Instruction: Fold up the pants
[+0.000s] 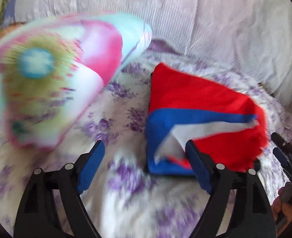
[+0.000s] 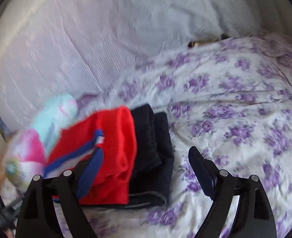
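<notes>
- While both views blur, my left gripper stands wide open over the flowered bedspread, holding nothing; its right finger overlaps the near edge of the red pants.
- My right gripper gapes wide too, gripping nothing; its left finger lies across the red cloth.
- From the left view, the pants lie folded on the right, blue and white stripes showing, with a bright pillow at far left.
- Only the right view shows a dark folded garment beneath and right of the pants.
- Only the left view shows my right hand at the edge.
</notes>
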{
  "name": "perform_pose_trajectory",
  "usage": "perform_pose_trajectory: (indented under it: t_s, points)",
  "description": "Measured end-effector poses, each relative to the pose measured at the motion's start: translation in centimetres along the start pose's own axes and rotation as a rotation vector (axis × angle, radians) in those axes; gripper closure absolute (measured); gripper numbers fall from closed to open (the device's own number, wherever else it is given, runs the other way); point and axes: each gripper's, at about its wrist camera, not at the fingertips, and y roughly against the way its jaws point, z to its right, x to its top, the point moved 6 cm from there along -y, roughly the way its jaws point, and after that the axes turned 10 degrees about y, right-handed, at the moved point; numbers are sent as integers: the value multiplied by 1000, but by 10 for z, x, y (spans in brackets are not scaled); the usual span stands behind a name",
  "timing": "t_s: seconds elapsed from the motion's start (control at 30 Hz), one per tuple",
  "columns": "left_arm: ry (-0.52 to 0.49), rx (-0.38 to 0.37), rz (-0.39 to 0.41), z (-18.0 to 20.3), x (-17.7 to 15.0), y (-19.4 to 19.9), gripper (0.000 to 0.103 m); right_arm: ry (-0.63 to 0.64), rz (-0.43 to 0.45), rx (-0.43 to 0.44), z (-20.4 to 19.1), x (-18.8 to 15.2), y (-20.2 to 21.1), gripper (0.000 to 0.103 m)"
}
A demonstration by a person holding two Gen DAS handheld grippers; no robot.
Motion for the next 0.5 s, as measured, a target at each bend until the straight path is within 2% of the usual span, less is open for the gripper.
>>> perform_pose_trajectory:
  t_s: [0.13, 0.23, 0.27, 0.37, 0.43, 0.5]
  points:
    - [-100, -19, 53, 17, -30, 54, 21, 46, 40, -4, -20, -31, 53, 10]
    - [-180, 0, 111, 24, -61, 92, 10, 150, 63, -12, -43, -60, 89, 9]
    - [-192, 15, 132, 22, -71, 104, 10, 193, 73, -28, -49, -68, 100, 8]
    - [-189, 28, 131, 17, -87, 119, 9, 287, 115, -73, -58, -83, 131, 6]
    - [-164, 32, 128, 8, -94, 128, 9, 291, 163, -92, -56, -87, 151, 4]
    - [-165, 71, 163, -1, -99, 141, 9, 267, 218, -111, -50, -89, 170, 4]
